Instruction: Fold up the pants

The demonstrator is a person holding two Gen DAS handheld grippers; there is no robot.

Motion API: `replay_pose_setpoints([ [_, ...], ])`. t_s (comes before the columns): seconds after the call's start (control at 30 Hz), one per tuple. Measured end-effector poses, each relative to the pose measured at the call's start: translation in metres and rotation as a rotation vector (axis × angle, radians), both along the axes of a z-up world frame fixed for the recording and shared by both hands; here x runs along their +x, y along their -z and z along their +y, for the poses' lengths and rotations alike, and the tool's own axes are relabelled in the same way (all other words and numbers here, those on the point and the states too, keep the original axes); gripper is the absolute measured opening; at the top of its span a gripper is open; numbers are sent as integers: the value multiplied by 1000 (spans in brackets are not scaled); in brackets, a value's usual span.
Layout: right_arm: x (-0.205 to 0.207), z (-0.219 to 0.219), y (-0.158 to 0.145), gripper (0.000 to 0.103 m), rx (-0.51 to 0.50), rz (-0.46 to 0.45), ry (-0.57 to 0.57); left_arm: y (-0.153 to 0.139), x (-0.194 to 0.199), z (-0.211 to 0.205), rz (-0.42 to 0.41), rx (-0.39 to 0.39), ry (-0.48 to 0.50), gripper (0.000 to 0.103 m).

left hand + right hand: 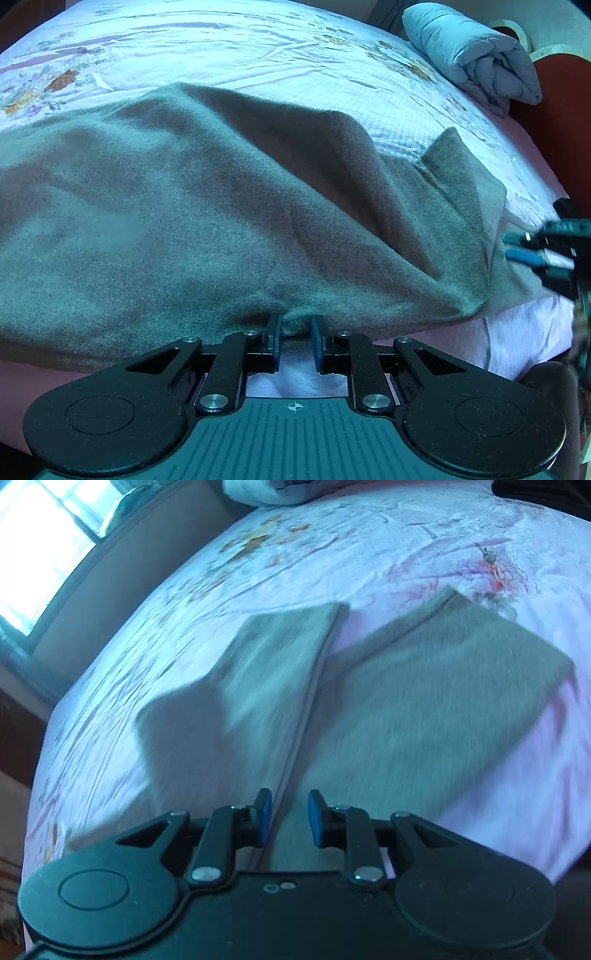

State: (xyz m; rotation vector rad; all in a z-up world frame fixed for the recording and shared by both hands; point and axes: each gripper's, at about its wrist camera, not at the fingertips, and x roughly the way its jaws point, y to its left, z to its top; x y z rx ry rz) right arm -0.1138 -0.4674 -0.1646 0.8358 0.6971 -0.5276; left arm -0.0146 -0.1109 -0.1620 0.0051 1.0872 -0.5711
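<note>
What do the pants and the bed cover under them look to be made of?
Pants: soft brushed knit or fleece, judging by the matte, fuzzy grey-brown surface and rounded folds. Bed cover: thin woven fabric, probably cotton, smooth and lightly creased, with a printed floral pattern.

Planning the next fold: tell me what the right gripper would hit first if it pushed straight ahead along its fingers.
Most likely the grey pants: the right gripper is angled down at their cloth, spread on the floral bedsheet. The view is blurred, so depth is uncertain.
</note>
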Motion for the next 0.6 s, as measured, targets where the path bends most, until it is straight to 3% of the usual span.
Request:
replay_pose_setpoints([
  [0.3,39,-58,12,16,24,14,55,2,4,-8,3,15,-10,18],
  [0.4,46,-59,10,0,10,4,40,2,4,-10,-1,19,-16,19],
  [0.6,35,-49,-8,0,-79,-23,0,3,4,-10,-7,19,-20,18],
])
